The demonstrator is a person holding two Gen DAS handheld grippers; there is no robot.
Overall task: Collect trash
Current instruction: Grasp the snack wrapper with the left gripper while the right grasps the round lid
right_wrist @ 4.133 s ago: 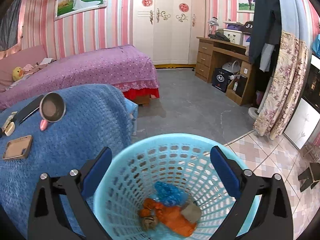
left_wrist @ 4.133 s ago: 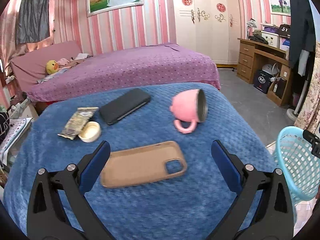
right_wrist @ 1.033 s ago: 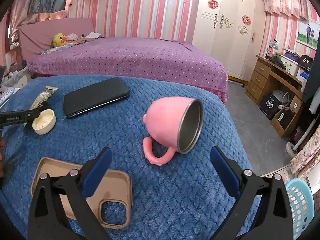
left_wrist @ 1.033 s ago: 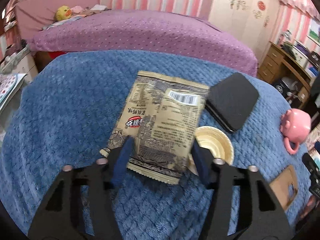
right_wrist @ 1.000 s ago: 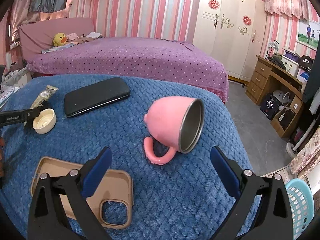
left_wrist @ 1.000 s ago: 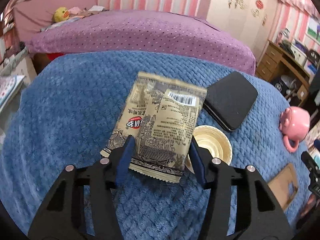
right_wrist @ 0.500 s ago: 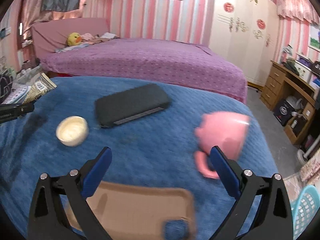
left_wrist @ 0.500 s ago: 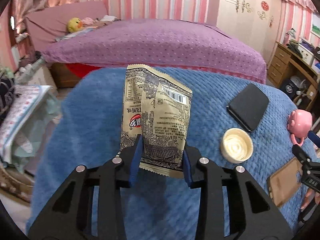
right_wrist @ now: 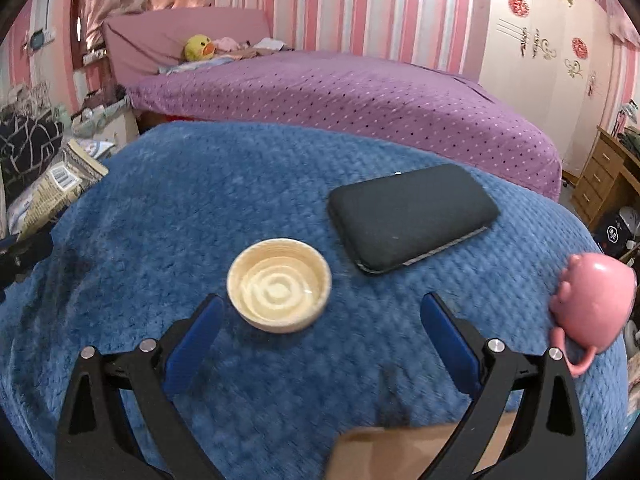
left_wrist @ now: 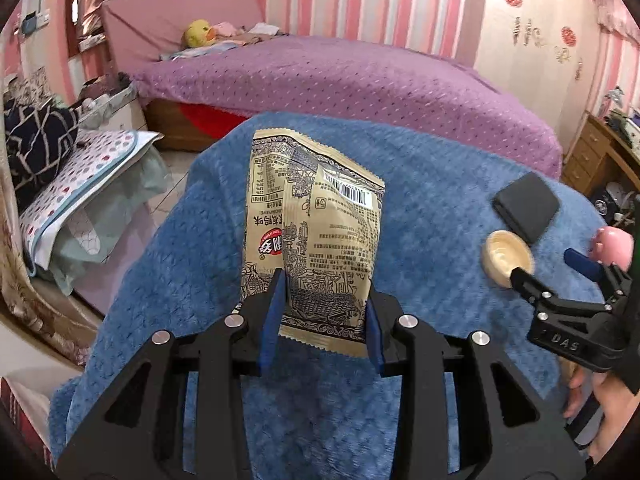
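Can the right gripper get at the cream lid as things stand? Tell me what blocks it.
Probably yes. The right gripper is open and empty, and the cream lid lies just ahead of it on the blue blanket with nothing between. The black phone lies apart from it.

The tan phone case (right_wrist: 420,452) is blurred and cut off below.

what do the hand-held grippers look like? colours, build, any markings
Both match: the left hand-held gripper and right hand-held gripper have matte black frames with triangular cut-outs, silver round screw heads at the joints, and flat blue pads on two fingers. The right one, seen from the left wrist view, carries raised "DAS" lettering on its black body. No cables or sleeves visible.
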